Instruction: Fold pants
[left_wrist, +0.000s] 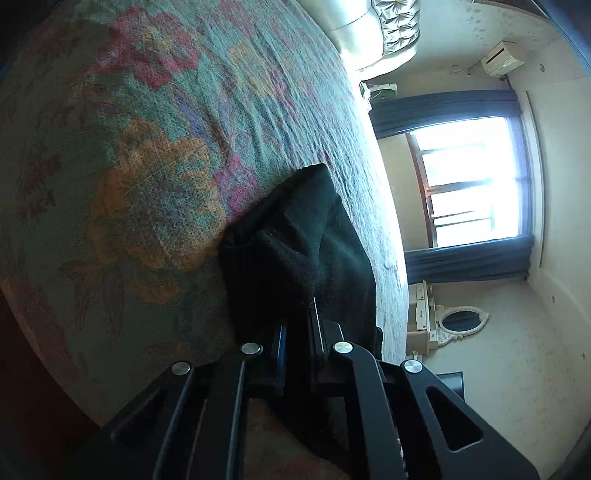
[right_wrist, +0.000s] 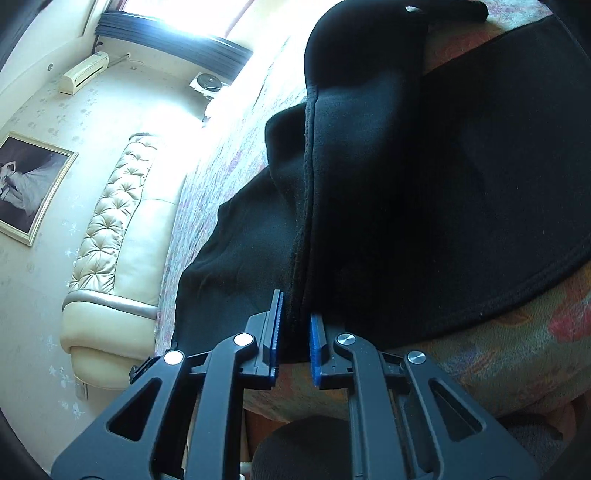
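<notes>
Black pants, folds lost in shadow

A home bedroom: a bed under a floral cover, a tufted headboard, a framed photo, a curtained window, a wall air conditioner and a dresser with an oval mirror.

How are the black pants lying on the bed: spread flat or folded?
Partly folded: in the right wrist view the pants show one layer doubled over another along a seamed edge, bunched, with both grippers clamping the cloth.
</notes>
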